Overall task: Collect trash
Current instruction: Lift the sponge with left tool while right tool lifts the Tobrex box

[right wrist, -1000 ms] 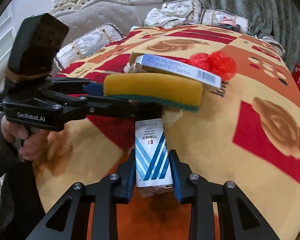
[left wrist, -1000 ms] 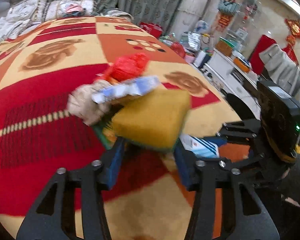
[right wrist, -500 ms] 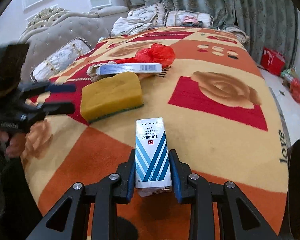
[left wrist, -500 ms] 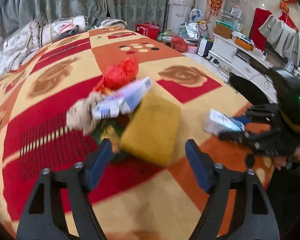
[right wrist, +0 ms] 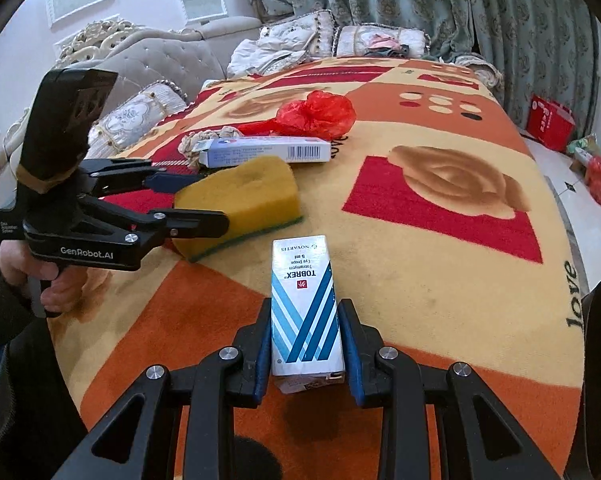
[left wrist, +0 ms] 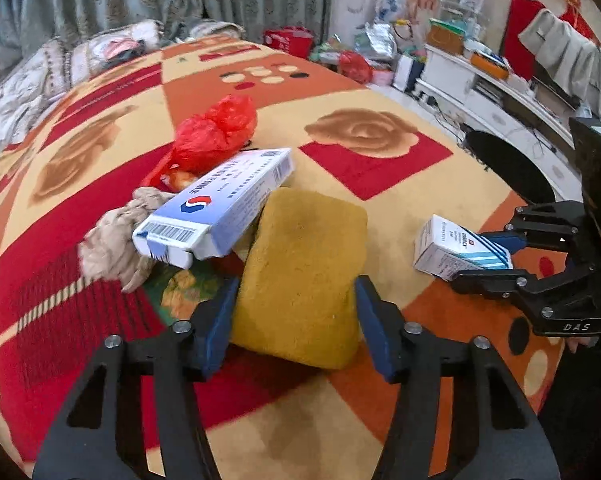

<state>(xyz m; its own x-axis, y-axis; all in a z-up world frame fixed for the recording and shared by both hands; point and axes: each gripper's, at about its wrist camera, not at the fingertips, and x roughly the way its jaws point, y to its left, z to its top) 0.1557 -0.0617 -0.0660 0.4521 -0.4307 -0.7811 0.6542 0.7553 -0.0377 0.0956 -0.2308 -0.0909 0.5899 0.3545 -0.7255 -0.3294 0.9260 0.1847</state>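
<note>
Between right claw pads, eye-drop box

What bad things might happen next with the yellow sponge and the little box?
The yellow sponge leans against the long blue-and-white box; lifting it with the left gripper may tip that box. The soft sponge might squash and slip. The right gripper pinches the eye-drop box only near one end, so it could swing.
</note>
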